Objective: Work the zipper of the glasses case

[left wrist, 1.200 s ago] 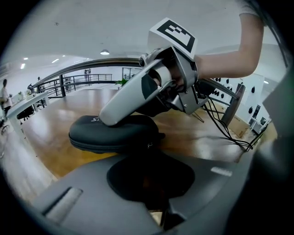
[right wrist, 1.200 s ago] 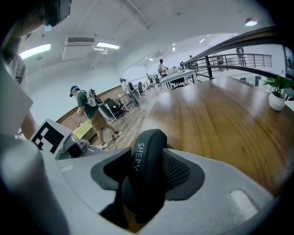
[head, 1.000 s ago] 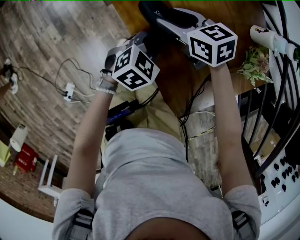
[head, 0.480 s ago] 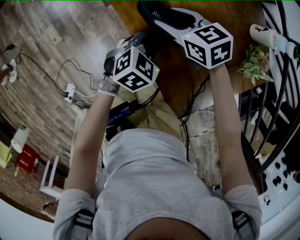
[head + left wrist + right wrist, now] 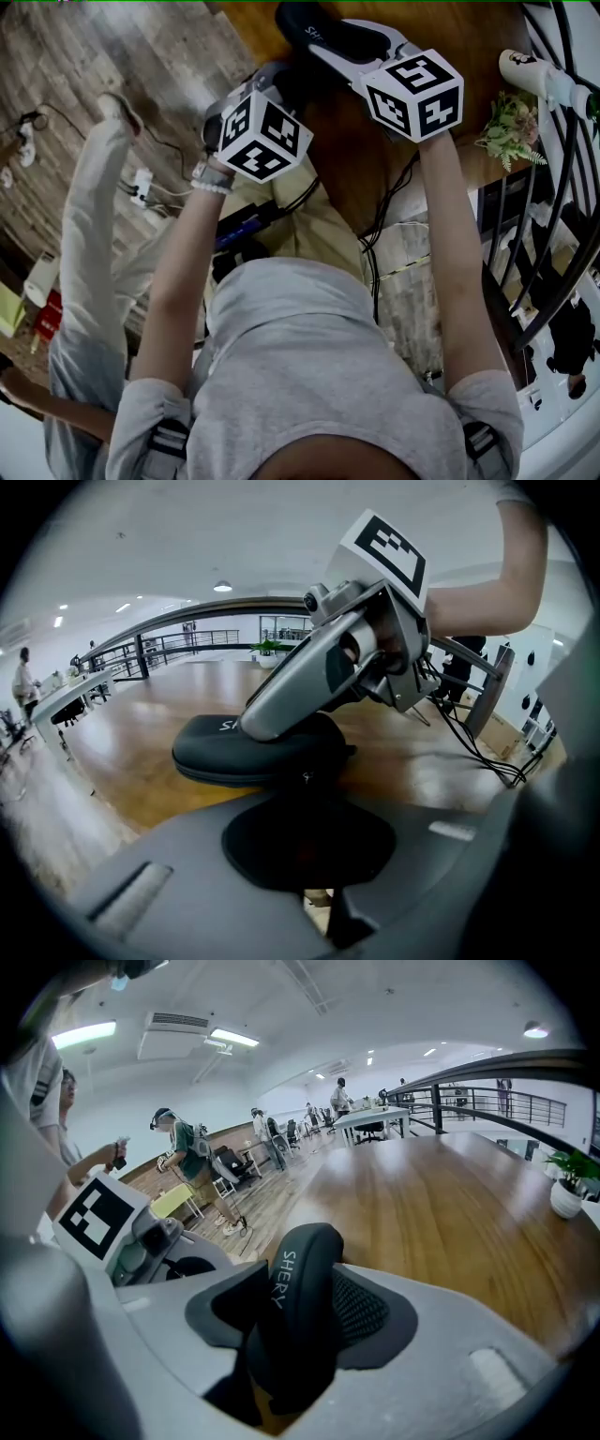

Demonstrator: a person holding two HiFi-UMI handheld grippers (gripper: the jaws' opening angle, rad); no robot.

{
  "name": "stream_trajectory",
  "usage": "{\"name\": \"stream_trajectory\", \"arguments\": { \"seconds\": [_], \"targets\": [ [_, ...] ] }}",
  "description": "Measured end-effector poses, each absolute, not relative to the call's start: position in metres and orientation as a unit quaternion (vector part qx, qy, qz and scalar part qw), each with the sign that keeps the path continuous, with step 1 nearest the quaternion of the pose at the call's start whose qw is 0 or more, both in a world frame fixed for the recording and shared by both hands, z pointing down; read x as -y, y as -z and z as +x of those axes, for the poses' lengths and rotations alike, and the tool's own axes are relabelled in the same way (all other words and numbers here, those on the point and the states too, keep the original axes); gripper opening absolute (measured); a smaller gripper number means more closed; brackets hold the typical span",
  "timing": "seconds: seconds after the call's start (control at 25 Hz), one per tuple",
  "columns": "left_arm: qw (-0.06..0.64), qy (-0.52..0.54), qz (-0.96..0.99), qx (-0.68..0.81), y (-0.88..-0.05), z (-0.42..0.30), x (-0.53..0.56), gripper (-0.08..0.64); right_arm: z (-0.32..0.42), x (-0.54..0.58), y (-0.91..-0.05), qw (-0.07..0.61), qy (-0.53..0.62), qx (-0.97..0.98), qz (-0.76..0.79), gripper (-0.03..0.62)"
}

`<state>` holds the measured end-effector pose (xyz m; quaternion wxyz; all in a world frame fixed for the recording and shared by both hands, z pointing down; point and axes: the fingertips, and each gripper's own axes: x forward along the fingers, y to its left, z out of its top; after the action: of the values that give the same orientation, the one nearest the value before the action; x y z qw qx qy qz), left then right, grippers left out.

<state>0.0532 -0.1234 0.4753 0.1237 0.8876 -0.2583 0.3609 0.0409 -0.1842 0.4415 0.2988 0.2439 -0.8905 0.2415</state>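
The black glasses case point(image 5: 230, 747) lies on the wooden table point(image 5: 150, 752), white lettering on its lid. My right gripper point(image 5: 300, 1335) is shut on the case point(image 5: 300, 1307), clamping one end between its black pads; in the head view it reaches the case point(image 5: 314, 23) from the right. My left gripper point(image 5: 307, 803) sits low at the case's near side with its pads closed together. A small metal zipper pull point(image 5: 306, 777) shows right at the pad tips and appears pinched. In the head view, the left gripper point(image 5: 277, 84) is just left of the case.
A small potted plant point(image 5: 511, 122) and a white object point(image 5: 530, 70) stand at the table's right edge, by a black railing point(image 5: 562, 187). Cables point(image 5: 384, 216) hang below the table. A person in light trousers point(image 5: 84, 281) stands at the left.
A person in light trousers has walked into the left of the head view. Both grippers stay on the case, the left cube shifting slightly up and left.
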Motion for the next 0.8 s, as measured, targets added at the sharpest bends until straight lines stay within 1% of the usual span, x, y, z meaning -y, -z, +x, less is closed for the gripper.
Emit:
{"name": "stream_trajectory", "arguments": {
  "seconds": [0.52,0.8],
  "targets": [
    [0.119,-0.370,0.880,0.272,-0.474,0.036,0.138,0.021,0.043,0.182,-0.441,0.304,-0.236,0.889,0.248,0.219],
    [0.118,-0.376,0.871,0.293,-0.474,0.010,0.160,0.023,0.036,0.185,-0.441,0.311,-0.234,0.887,0.250,0.219]
  ]
}}
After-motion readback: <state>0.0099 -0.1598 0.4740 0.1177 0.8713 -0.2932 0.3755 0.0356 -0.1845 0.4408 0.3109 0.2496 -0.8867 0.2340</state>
